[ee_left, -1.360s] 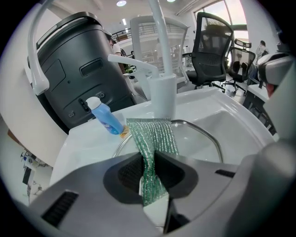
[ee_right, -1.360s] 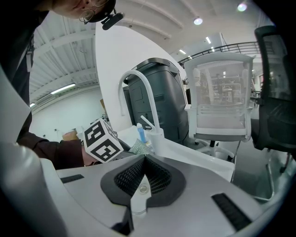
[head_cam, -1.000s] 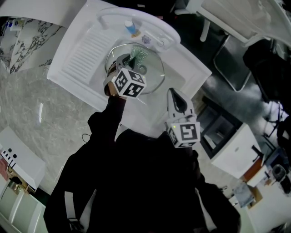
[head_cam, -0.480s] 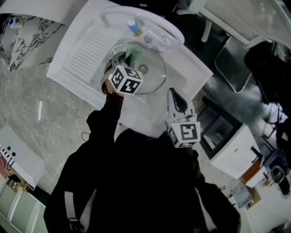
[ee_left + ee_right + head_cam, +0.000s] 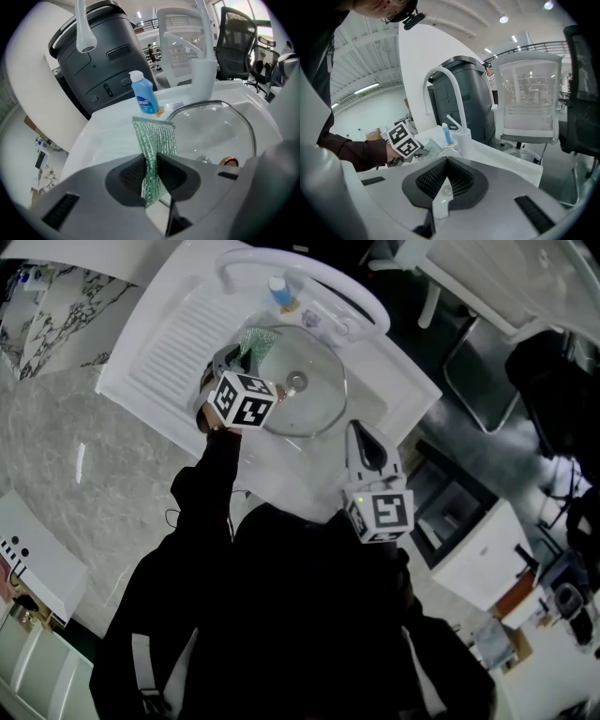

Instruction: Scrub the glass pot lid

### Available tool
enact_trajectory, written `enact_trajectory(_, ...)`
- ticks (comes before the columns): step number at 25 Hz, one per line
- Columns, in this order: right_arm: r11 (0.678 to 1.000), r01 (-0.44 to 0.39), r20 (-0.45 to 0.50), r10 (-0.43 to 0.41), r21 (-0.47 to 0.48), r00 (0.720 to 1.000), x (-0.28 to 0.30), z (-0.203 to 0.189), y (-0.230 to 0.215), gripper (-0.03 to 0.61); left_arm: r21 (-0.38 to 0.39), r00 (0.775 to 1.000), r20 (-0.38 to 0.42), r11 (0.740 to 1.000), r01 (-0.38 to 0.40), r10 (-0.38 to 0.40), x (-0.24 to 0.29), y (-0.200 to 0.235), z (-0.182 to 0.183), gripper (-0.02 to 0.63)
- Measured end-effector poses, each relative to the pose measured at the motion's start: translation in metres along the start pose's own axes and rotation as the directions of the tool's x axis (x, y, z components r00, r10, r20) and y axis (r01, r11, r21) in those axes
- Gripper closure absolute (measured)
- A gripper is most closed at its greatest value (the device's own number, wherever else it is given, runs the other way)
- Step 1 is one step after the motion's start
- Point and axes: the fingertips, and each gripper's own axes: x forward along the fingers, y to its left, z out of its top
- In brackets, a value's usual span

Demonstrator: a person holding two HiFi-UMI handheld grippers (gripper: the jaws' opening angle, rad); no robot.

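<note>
The round glass pot lid (image 5: pixel 309 395) lies in the white sink basin (image 5: pixel 380 381), its metal knob (image 5: pixel 295 382) facing up. In the left gripper view its rim (image 5: pixel 243 122) curves to the right and the knob (image 5: pixel 228 161) sits low. My left gripper (image 5: pixel 236 360) is at the lid's left edge, shut on a green scrub cloth (image 5: pixel 251 339). That cloth (image 5: pixel 155 138) stands up between my left gripper's (image 5: pixel 151 164) jaws. My right gripper (image 5: pixel 362 432) hovers near the sink's front edge, shut and empty, and its own view shows the jaws (image 5: pixel 446 176) touching.
A blue soap bottle (image 5: pixel 278 292) stands behind the basin beside the arched white faucet (image 5: pixel 309 276). The ribbed drainboard (image 5: pixel 173 338) lies left of the basin, on a marble counter (image 5: pixel 84 456). An office chair (image 5: pixel 236 42) and a dark bin (image 5: pixel 101 56) stand beyond the sink.
My left gripper has slid the green cloth leftward and toward the back, from over the lid's middle-left to its left rim. The right gripper has stayed put.
</note>
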Motion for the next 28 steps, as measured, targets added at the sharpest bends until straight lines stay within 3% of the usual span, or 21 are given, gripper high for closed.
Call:
enact_trajectory(9, 1.0, -0.015, 0.011, 0.015, -0.011, 1.0, -0.001, 0.003, 0.008, 0.575, -0.001, 1.0, 0.007, 1.0, -0.023, 0.023, -0.018, 0.012, -0.009, 0.543)
enact_trajectory(14, 1.0, -0.026, 0.021, 0.026, -0.017, 0.999, -0.003, 0.006, 0.013, 0.575, 0.104, 1.0, -0.01, 0.994, -0.012, 0.014, -0.035, 0.013, -0.021, 0.543)
enact_trajectory(17, 0.999, -0.031, 0.024, 0.031, -0.019, 0.999, -0.004, 0.007, 0.016, 0.574, 0.208, 0.999, -0.018, 0.978, -0.032, 0.036, -0.043, 0.013, -0.031, 0.543)
enact_trajectory(23, 0.999, -0.045, 0.027, 0.045, -0.025, 0.999, -0.004, 0.008, 0.023, 0.575, 0.324, 0.997, -0.07, 0.946, -0.003, 0.027, -0.05, 0.008, -0.059, 0.543)
enact_trajectory(28, 0.998, -0.056, 0.031, 0.057, -0.035, 0.998, -0.003, 0.006, 0.027, 0.575, 0.477, 0.992, -0.124, 0.876, 0.07, -0.012, -0.046, -0.007, -0.079, 0.541)
